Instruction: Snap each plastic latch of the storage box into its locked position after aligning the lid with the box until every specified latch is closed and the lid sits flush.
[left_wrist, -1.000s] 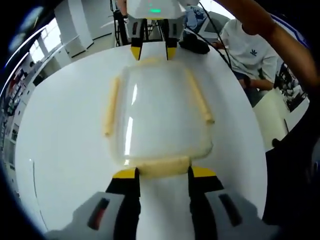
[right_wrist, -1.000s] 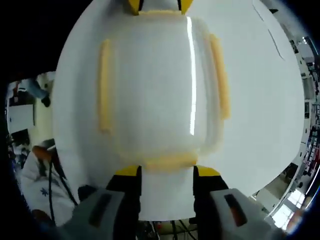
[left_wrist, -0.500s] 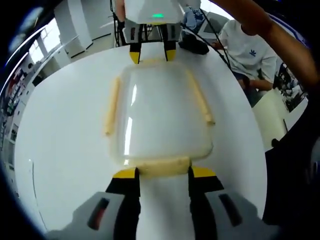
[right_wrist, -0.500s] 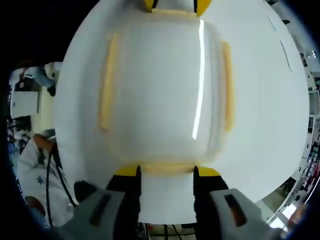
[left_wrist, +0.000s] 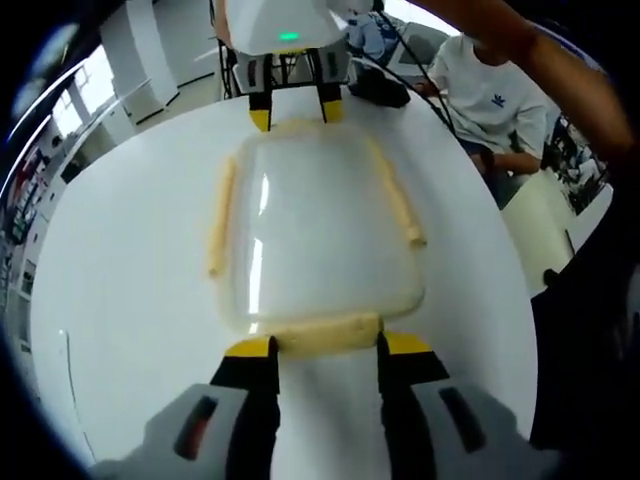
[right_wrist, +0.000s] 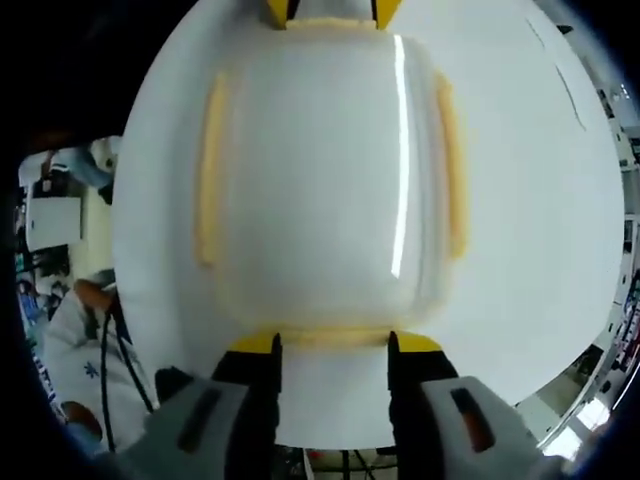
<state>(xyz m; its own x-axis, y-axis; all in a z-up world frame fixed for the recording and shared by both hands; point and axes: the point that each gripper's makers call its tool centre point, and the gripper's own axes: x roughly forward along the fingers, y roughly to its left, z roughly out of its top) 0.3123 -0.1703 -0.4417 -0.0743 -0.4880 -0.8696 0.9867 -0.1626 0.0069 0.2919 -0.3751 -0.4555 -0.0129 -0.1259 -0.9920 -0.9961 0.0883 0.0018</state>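
The box (left_wrist: 318, 235) sits mid-desk (left_wrist: 120, 300), bare desk on both long sides. Left gripper (left_wrist: 328, 345) and right gripper (right_wrist: 332, 340), both spread, flank the latches (left_wrist: 327, 333) at opposite short edges.

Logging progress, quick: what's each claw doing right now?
Left claw: open, jaws straddling the near latch of the box.
Right claw: open, jaws straddling the opposite latch.

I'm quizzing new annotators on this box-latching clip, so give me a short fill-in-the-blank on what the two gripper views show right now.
1. The storage box rests on a round ____ table.
2. The latches along the lid's edges are pale ____.
3. In the left gripper view, the left gripper has its tips on either side of the near ____.
4. The right gripper stands at the box's ____ end in that view.

Missing words: white; yellow; latch; far
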